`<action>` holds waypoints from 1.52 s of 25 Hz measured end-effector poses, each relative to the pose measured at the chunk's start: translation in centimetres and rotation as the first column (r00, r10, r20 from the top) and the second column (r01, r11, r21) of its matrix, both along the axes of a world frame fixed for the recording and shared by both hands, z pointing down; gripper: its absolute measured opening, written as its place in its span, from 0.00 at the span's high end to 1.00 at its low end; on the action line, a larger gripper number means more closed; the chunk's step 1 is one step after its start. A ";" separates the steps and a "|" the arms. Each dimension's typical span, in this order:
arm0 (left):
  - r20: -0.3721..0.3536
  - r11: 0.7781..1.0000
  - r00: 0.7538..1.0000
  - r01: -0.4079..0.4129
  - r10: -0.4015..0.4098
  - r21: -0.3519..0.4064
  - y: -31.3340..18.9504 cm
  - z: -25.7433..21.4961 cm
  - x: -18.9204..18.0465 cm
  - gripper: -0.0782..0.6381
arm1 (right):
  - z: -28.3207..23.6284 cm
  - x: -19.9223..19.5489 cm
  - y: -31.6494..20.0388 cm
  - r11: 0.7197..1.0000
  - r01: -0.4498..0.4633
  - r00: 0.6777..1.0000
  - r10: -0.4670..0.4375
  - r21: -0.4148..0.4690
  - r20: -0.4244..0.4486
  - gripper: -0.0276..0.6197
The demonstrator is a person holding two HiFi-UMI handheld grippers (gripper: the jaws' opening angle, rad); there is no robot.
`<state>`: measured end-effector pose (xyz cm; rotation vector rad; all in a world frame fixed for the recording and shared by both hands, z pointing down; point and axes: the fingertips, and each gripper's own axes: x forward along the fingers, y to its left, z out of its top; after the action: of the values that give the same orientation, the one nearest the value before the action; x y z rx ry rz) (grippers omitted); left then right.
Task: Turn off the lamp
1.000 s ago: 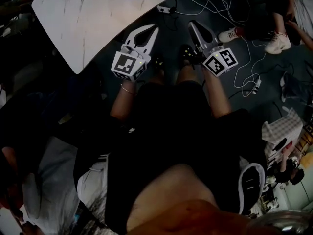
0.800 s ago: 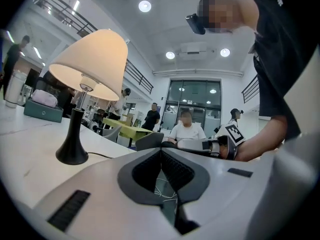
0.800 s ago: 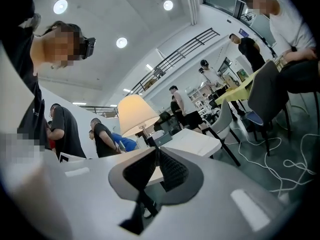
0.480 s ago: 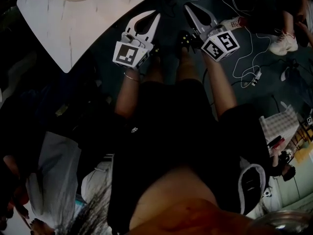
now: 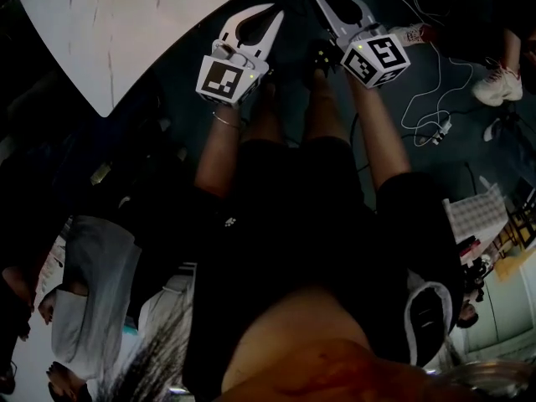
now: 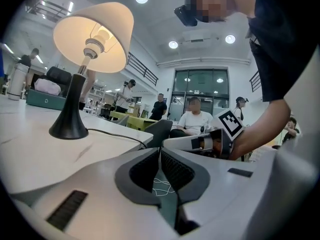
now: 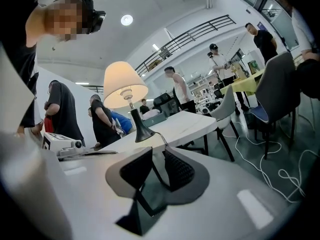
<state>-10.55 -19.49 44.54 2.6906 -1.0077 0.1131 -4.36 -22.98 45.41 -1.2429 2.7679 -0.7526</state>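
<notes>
Lamp point(image 6: 94, 36), one, one table point(image 6: 30, 139), left claw point(image 6: 159, 153) closed, right claw point(image 7: 157, 153) just opening, empty

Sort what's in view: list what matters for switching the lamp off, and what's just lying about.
For the job: lit lamp; its cord; white table under it; left gripper, shut; right gripper, jaws have just been opening, nothing between them.
Lying about: floor cables; grey chair; bottle; green case.
</notes>
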 end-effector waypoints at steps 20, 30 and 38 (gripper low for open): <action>-0.016 0.997 0.998 0.057 -0.058 -0.051 -1.6 5.1 0.8 0.88 | 7.2 -1.6 -3.0 0.992 0.125 0.987 -0.128 -0.034 -0.092 0.83; 0.006 0.994 0.998 0.068 -0.068 -0.090 -1.7 6.6 1.0 0.88 | 7.0 -1.7 -2.9 0.986 0.155 0.984 -0.159 -0.062 -0.076 0.94; 0.026 0.993 0.997 0.071 -0.069 -0.090 -1.9 7.2 1.4 0.88 | 2.9 -0.9 -2.7 0.974 0.208 0.972 -0.196 -0.087 0.127 0.94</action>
<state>-9.12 -21.38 51.78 2.5749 -1.0758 0.1721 -5.26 -25.65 48.29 -0.9036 2.8188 -0.9553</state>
